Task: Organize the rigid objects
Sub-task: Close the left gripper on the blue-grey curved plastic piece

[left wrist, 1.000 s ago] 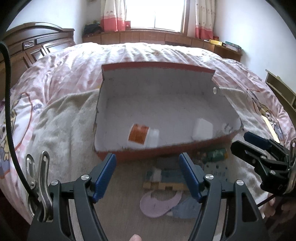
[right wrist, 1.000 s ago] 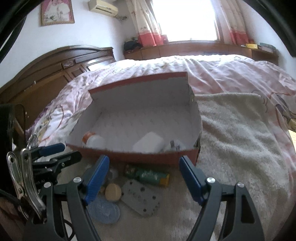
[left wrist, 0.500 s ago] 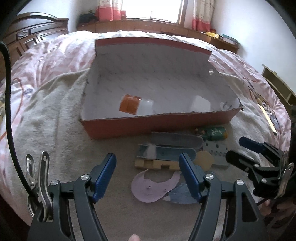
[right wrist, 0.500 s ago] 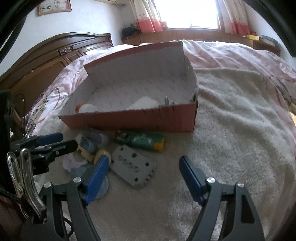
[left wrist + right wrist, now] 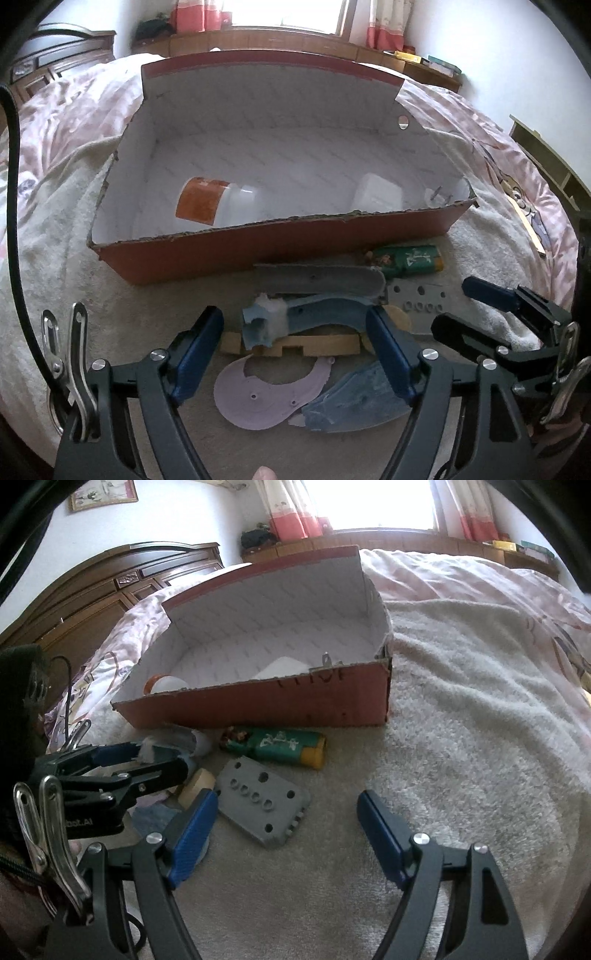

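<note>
Red cardboard box (image 5: 280, 247) with a white lining, orange-labelled white bottle (image 5: 218, 201) inside, green-and-yellow lighter (image 5: 275, 746) out front, grey perforated plate (image 5: 263, 804), lilac visor-shaped piece (image 5: 266, 397), cream towel (image 5: 461, 738).

Bright daylight comes in through the window (image 5: 380, 506) at the back, and it glares white. The bed (image 5: 480, 738) is softly lit with faint shadows. Straight lines bend near the round, dark corners, and the far room looks a little blurry
</note>
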{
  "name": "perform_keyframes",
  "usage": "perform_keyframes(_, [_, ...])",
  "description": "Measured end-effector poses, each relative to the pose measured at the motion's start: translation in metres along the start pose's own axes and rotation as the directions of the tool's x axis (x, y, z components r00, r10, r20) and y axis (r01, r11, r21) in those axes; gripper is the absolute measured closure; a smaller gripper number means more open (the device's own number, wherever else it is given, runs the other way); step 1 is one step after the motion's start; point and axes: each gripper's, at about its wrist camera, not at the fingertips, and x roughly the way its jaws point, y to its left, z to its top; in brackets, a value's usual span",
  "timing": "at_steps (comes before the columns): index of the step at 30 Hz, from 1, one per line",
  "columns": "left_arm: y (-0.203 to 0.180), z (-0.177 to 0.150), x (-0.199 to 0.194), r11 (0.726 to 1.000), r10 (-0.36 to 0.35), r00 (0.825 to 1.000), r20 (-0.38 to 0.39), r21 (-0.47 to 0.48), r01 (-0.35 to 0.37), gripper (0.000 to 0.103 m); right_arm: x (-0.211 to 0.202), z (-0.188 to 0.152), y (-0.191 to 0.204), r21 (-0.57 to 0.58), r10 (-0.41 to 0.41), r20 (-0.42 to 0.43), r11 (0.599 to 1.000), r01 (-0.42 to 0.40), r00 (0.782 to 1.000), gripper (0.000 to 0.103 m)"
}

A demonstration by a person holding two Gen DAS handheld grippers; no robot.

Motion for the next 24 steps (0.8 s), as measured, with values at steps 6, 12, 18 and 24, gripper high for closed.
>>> perform_keyframes(6, [0.0, -0.002, -0.006, 0.997, -0.063, 0.998, -0.005, -0.054, 0.063, 0.021, 0.0, 0.0, -0.001, 0.002, 0.006, 0.002, 1.0, -0.006, 1.0, 0.021])
perform_keyframes(12, [-0.006, -0.001, -0.001, 0.998, -0.028, 1.0, -0.005, -0.058, 0.028, 0.021, 0.0, -0.001, -0.001, 0.004, 0.01, 0.006, 1.0, -0.01, 1.0, 0.021])
perform_keyframes(18, [-0.008, 0.002, 0.007, 0.997, -0.027, 1.0, 0.002, -0.078, 0.027, 0.017, 0.0, -0.002, -0.002, 0.006, 0.016, 0.01, 1.0, -0.016, 1.0, 0.021])
perform_keyframes(24, [-0.001, 0.0, 0.005, 0.994, -0.013, 1.0, 0.0, -0.11, 0.013, 0.026, 0.0, -0.002, -0.003, 0.006, 0.016, 0.01, 1.0, -0.016, 1.0, 0.021])
